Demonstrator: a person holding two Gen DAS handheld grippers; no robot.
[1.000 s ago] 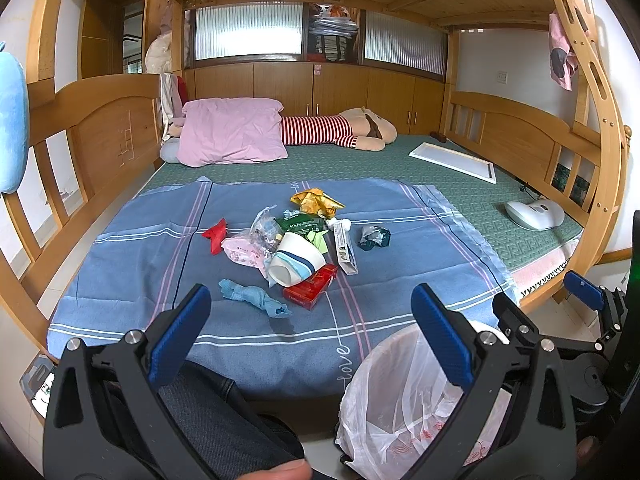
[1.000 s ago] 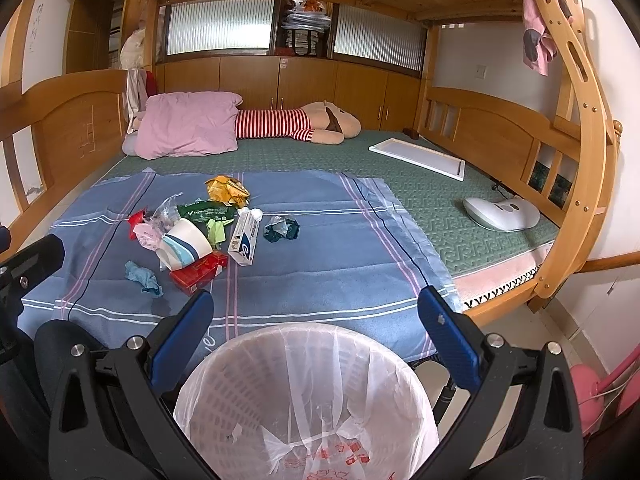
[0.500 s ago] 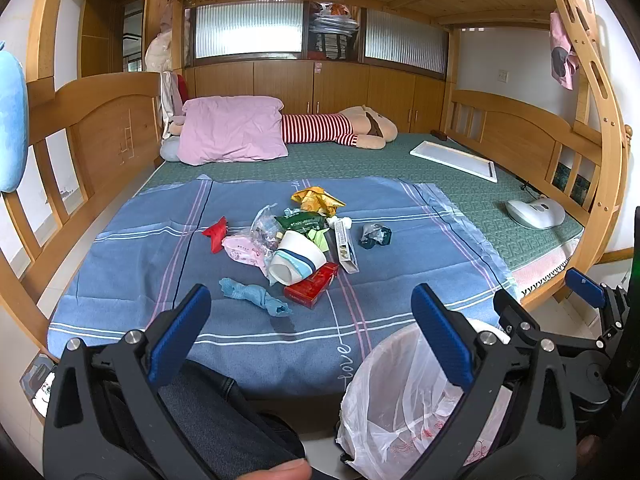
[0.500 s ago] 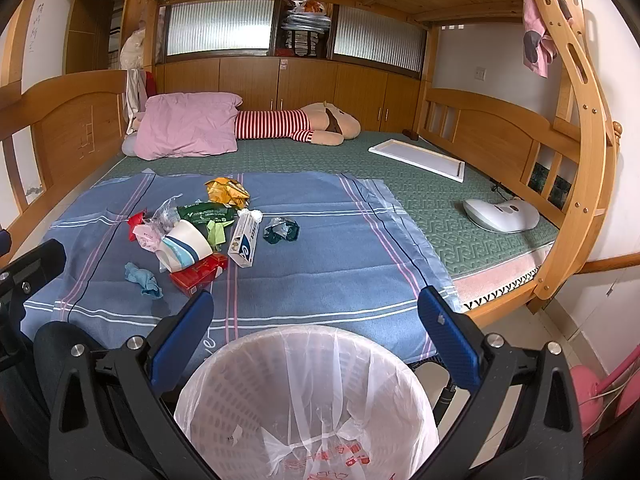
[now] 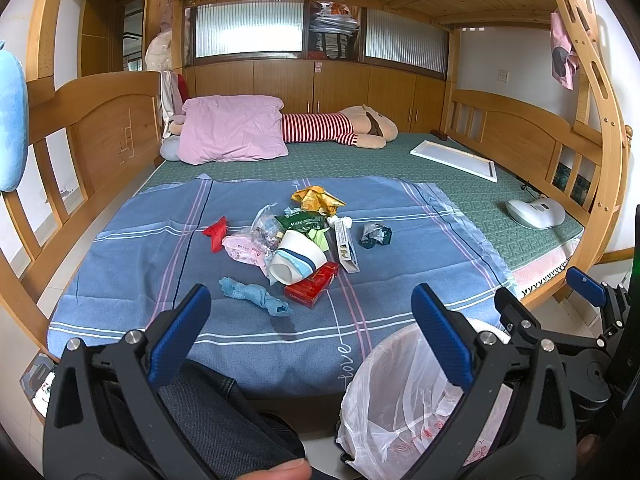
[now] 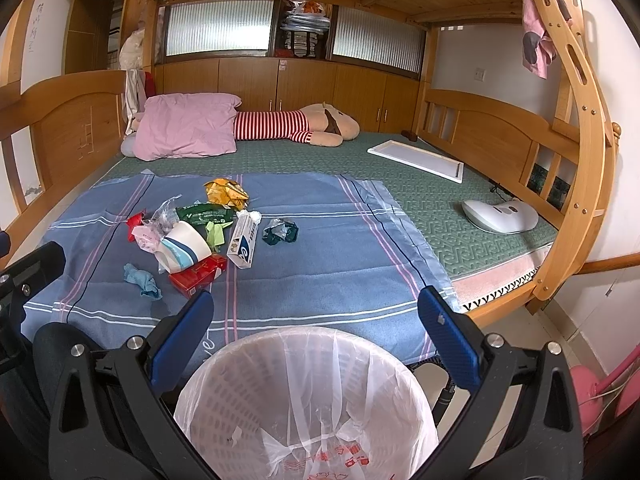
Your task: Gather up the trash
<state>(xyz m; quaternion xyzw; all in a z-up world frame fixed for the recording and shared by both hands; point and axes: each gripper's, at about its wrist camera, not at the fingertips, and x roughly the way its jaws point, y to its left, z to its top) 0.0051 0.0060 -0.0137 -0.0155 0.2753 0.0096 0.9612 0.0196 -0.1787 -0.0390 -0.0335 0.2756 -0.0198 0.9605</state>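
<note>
A heap of trash lies on the blue striped sheet (image 5: 408,232): a paper cup (image 5: 298,256) on its side, a red box (image 5: 312,289), a crumpled blue tissue (image 5: 256,295), a toothpaste box (image 5: 345,243), a yellow wrapper (image 5: 316,200), a green packet (image 5: 306,222), a red scrap (image 5: 216,231). A white bin lined with a plastic bag (image 6: 308,404) stands on the floor at the bed's foot. My left gripper (image 5: 310,320) is open and empty, short of the heap. Right above the bin hangs my right gripper (image 6: 316,326), open and empty.
A pink pillow (image 5: 232,130) and a striped plush toy (image 5: 340,130) lie at the head of the bed. A white board (image 5: 456,159) and a white device (image 5: 536,213) rest on the green mat. Wooden rails line both sides; a ladder (image 6: 576,152) rises at right.
</note>
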